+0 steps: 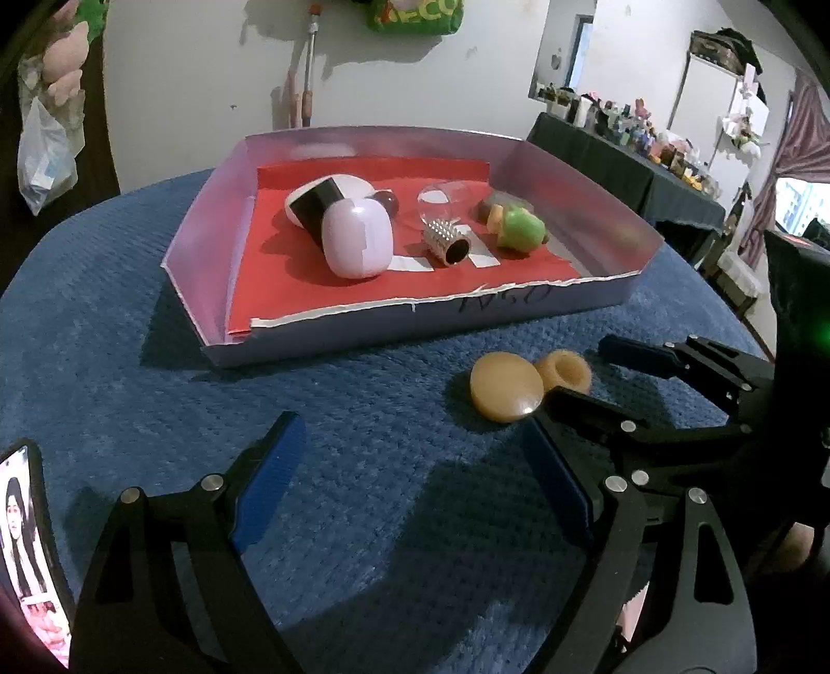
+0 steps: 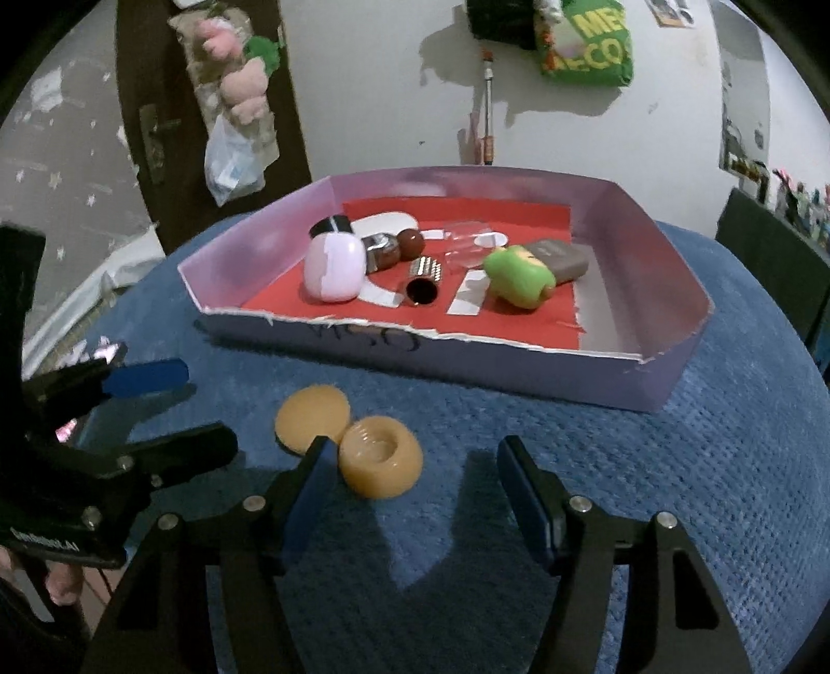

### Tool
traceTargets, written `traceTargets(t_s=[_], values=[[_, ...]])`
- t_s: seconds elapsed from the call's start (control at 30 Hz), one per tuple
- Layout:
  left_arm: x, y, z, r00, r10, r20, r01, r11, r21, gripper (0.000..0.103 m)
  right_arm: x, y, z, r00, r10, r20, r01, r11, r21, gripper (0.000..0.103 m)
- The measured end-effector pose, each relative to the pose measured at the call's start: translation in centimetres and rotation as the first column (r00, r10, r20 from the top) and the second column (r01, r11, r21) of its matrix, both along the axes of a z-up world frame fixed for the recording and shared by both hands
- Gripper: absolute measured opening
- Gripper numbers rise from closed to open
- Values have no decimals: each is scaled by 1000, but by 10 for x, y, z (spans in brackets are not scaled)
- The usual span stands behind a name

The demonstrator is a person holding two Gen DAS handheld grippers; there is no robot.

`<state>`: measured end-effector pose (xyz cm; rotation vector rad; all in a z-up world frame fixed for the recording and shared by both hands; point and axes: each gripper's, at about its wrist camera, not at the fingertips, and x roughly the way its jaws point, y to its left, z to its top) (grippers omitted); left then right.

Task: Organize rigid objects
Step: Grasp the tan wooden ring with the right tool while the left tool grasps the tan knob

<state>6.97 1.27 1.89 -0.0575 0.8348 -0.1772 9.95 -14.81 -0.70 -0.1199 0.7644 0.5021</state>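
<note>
Both hand-held grippers point(image 1: 410, 461) point(image 2: 415, 466) part-open, empty.

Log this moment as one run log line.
left gripper: open, empty | right gripper: open, at tan round jar | tan flat lid: beside it

Blue textured cloth point(image 1: 155, 321) covers the table in front of me. Phone point(image 1: 26, 544), screen lit, lies at its near left edge. White wall behind: green printed bag point(image 2: 586, 46) hangs high, a thin pole point(image 2: 488, 103) leans below it. Dark door point(image 2: 150, 119) on the left carries pink plush toys point(image 2: 238, 78) and a clear plastic bag point(image 2: 233, 160). Far right, a dark-draped table point(image 1: 622, 171) crowded with small bottles.
</note>
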Motion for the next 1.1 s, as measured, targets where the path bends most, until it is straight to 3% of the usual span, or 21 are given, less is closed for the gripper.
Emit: traceTargets(t_s=[0.2,0.47,0.57,0.8,0.87,1.1], values=[[11,-8,-6,1000,-18,-20,17,1000,-12,85,3,-3,-4,999,-45,23,46,997,-57,60],[21,-24,-9,998,-62,-27,63,998,16,85,16,-23,-1,996,-88,17,88,996,-32,60],[23,-29,-12,996,-82,-40,83,996,17,70,18,-20,-2,997,-79,23,80,996,-41,60],[26,-35,-13,995,-93,-38,94,995,37,64,26,-12,-2,998,-57,19,57,997,-47,50],[27,-35,-13,995,-95,-35,96,995,34,59,27,-11,-4,999,-51,13,52,998,-45,40],[26,-43,-15,994,-110,-10,110,993,52,47,26,-13,-5,998,-56,4,56,998,-26,40]])
